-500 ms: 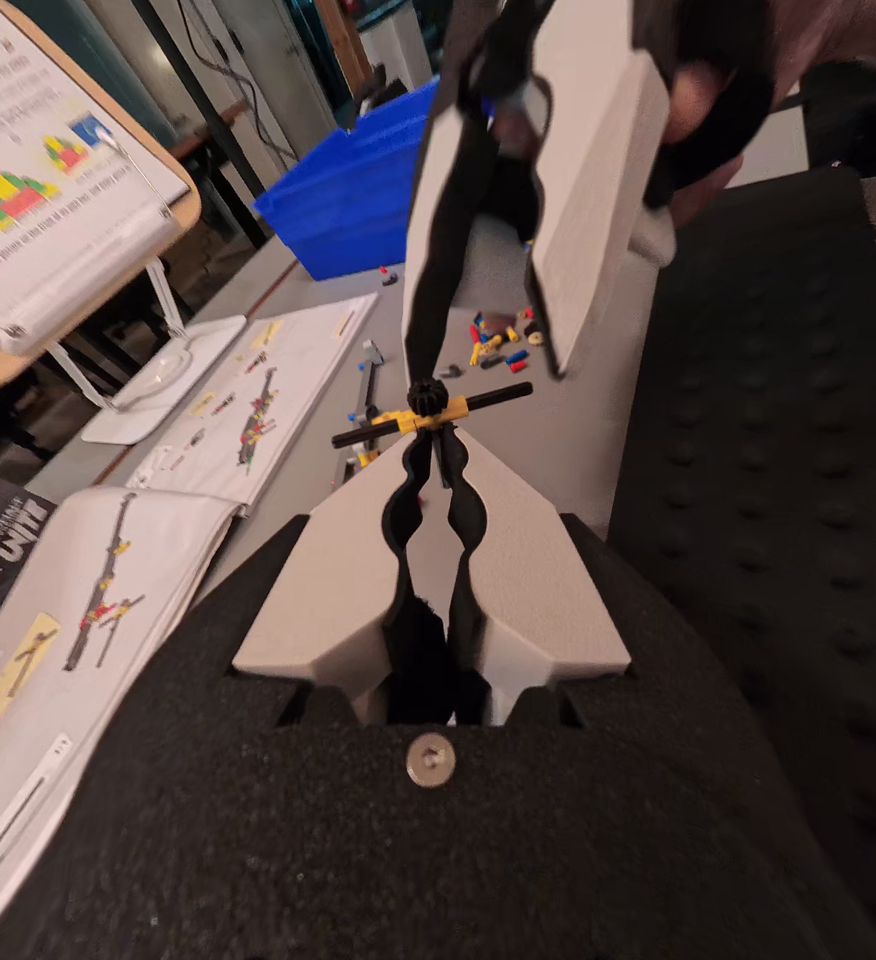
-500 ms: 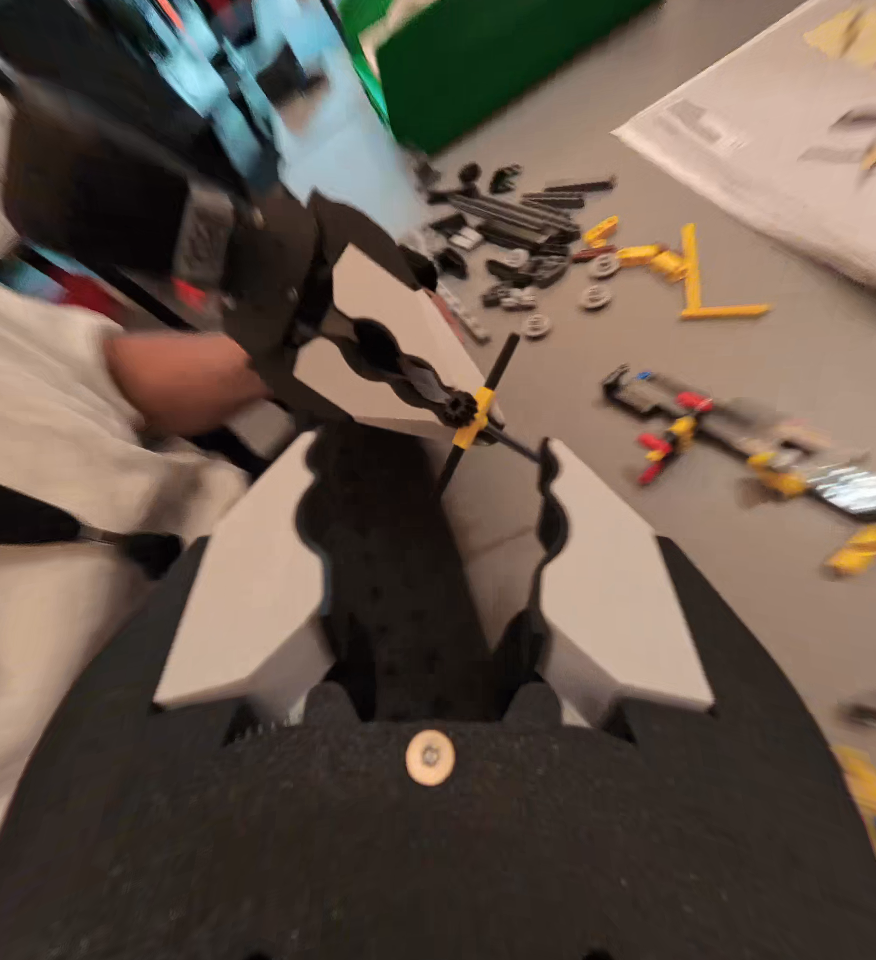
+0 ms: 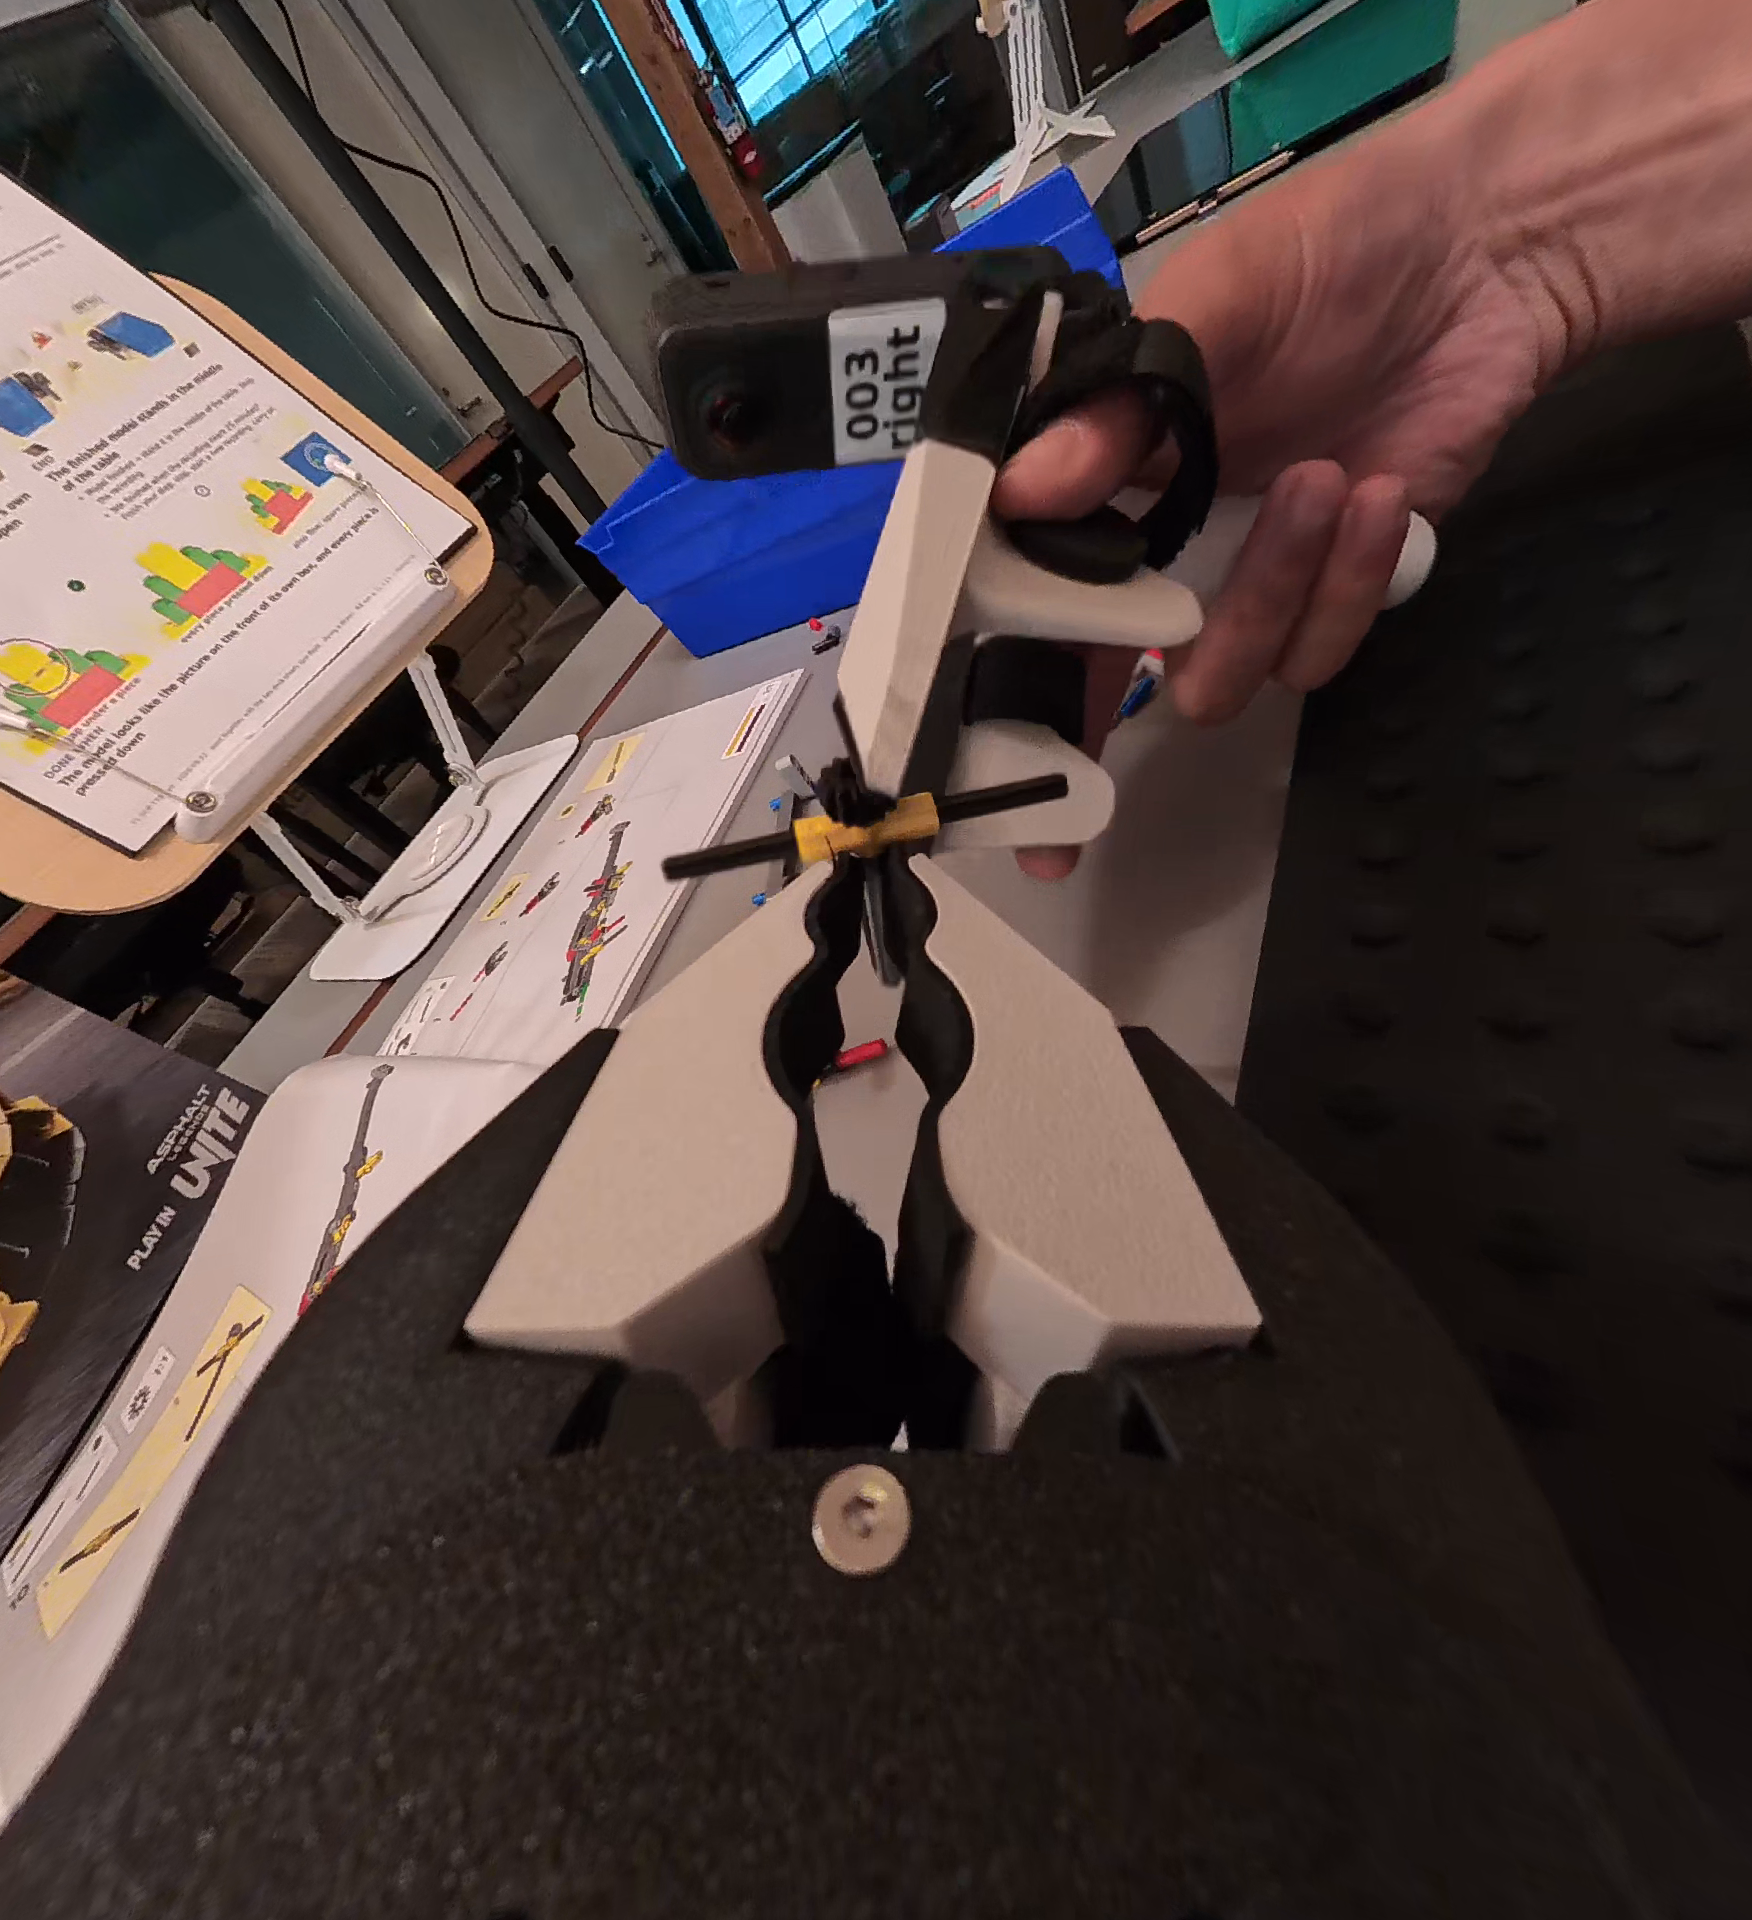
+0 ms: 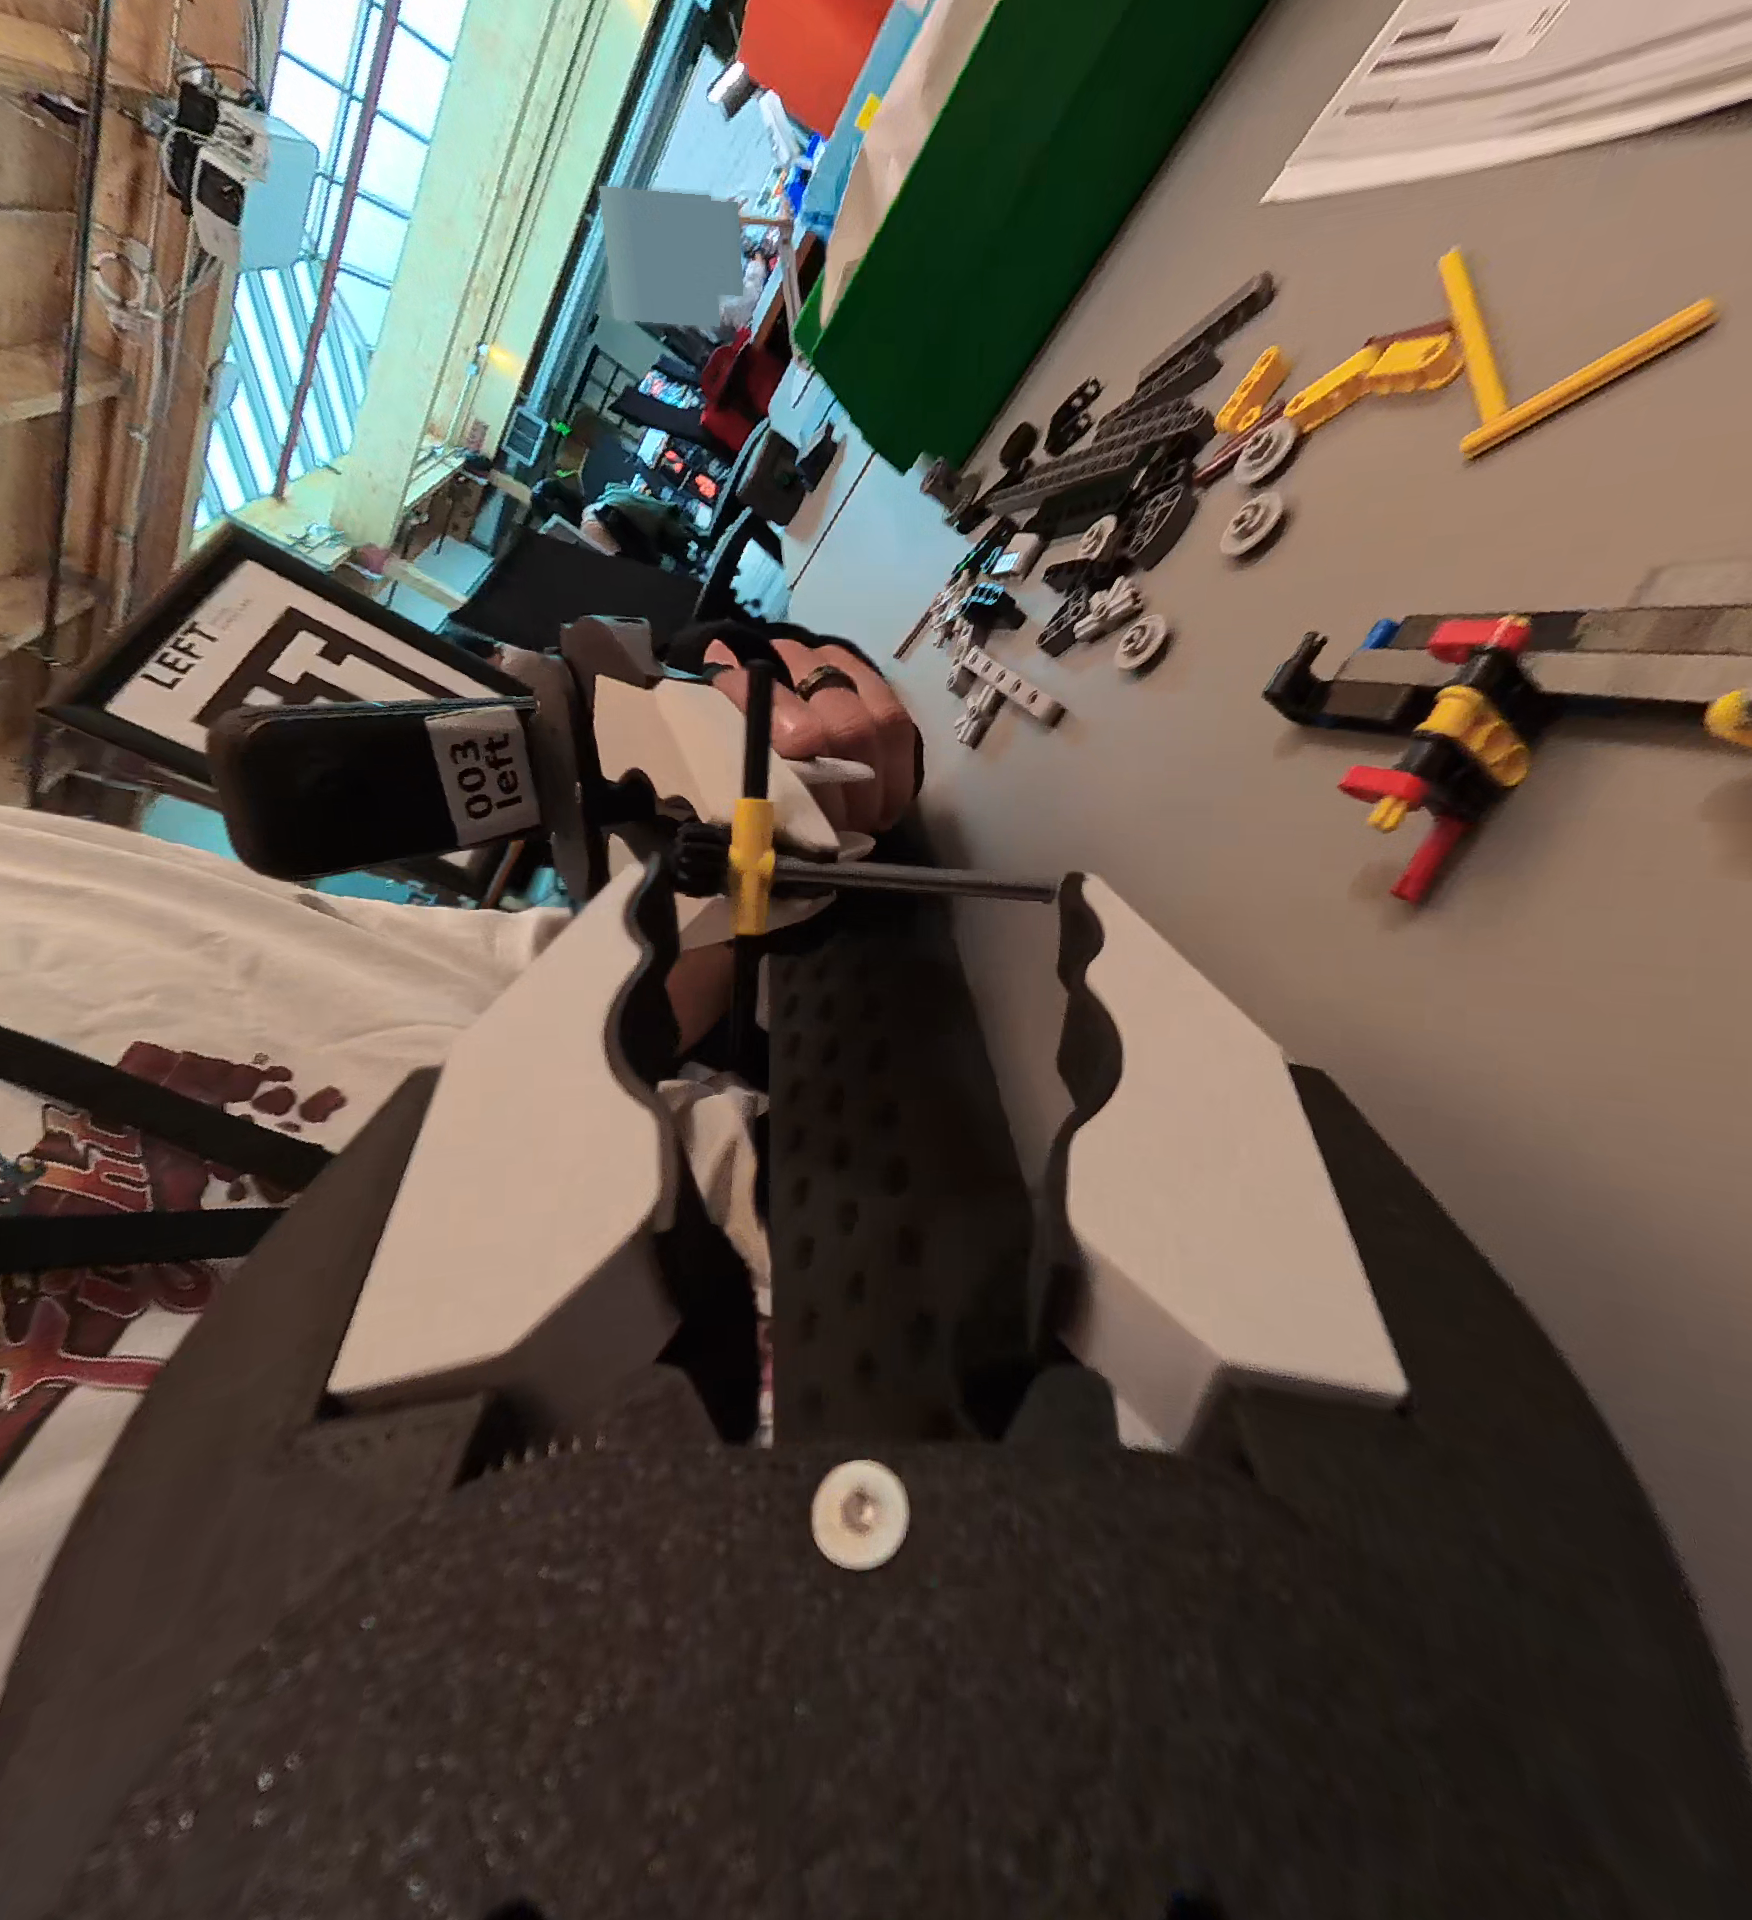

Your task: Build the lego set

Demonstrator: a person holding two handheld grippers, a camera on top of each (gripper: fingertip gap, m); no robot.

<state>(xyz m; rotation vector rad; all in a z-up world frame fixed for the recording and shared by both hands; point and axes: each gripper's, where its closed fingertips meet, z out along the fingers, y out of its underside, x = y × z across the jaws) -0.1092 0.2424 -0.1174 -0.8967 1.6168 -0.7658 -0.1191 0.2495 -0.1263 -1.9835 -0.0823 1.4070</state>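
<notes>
My left gripper [image 3: 867, 878] is shut on a small lego piece [image 3: 861, 831]: a yellow connector with two crossed black axles and a black gear. It holds the piece in the air above the grey table [image 3: 1184, 935]. My right gripper [image 4: 861, 904] is open. Its fingertips straddle the piece [image 4: 750, 847] lengthwise along one axle, with the gear [image 4: 690, 854] by its left fingertip and the axle's end at its right fingertip. One right finger [image 3: 913, 623] shows side-on in the left wrist view, with the person's hand [image 3: 1371, 416] behind it.
A black studded mat [image 3: 1526, 935] lies to the right. Open instruction booklets [image 3: 643, 862] and a sheet on a stand [image 3: 176, 520] are on the left, a blue bin [image 3: 747, 540] behind. A partly built model [image 4: 1526, 675], loose parts [image 4: 1111, 488] and a green bin [image 4: 1007, 208] are on the table. My two grippers' fingertips are within a few centimetres of each other.
The right gripper has rolled about a quarter turn and closed in, so its open fingertips now bracket the axle. The left gripper still holds the piece, slightly raised.
</notes>
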